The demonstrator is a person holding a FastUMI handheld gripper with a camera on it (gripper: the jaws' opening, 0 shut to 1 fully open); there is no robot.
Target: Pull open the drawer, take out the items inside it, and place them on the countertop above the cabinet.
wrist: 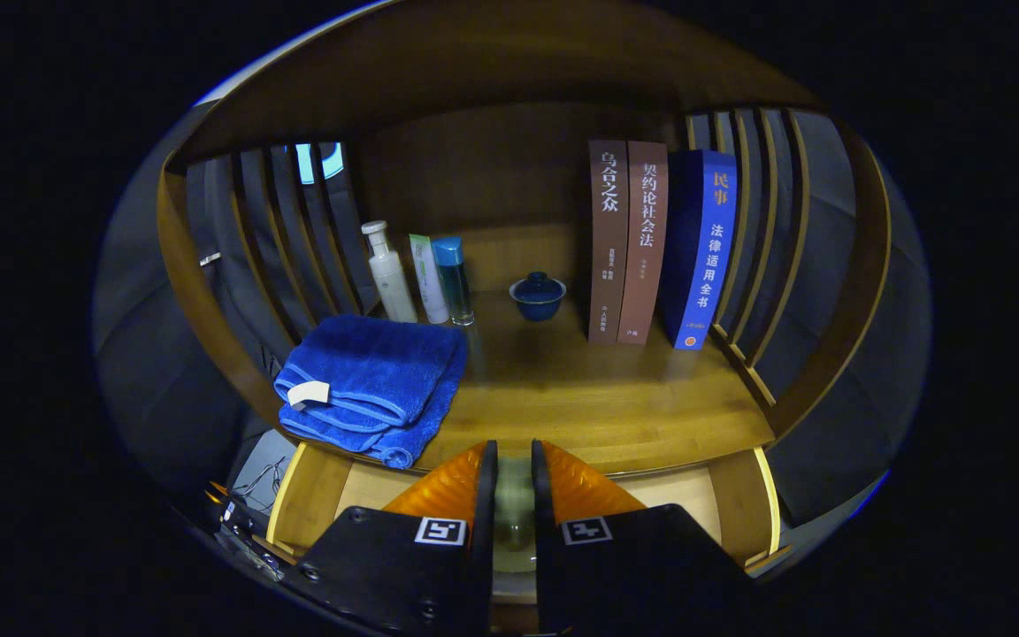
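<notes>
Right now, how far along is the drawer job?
Done: the drawer is pulled open below the countertop.
In hand: the gripper has its fingers nearly together over the drawer, with a pale item seen in the narrow gap; I cannot tell if they press on it.
Left: lift it out and set it on the countertop, perhaps in the bare part between the towel and books.

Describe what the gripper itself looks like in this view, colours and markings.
The gripper has two orange fingers with ribbed, wedge-shaped outer faces and thin dark inner pads. Each finger sits on a black block with screw holes, and each block carries a small square black-and-white marker.
</notes>
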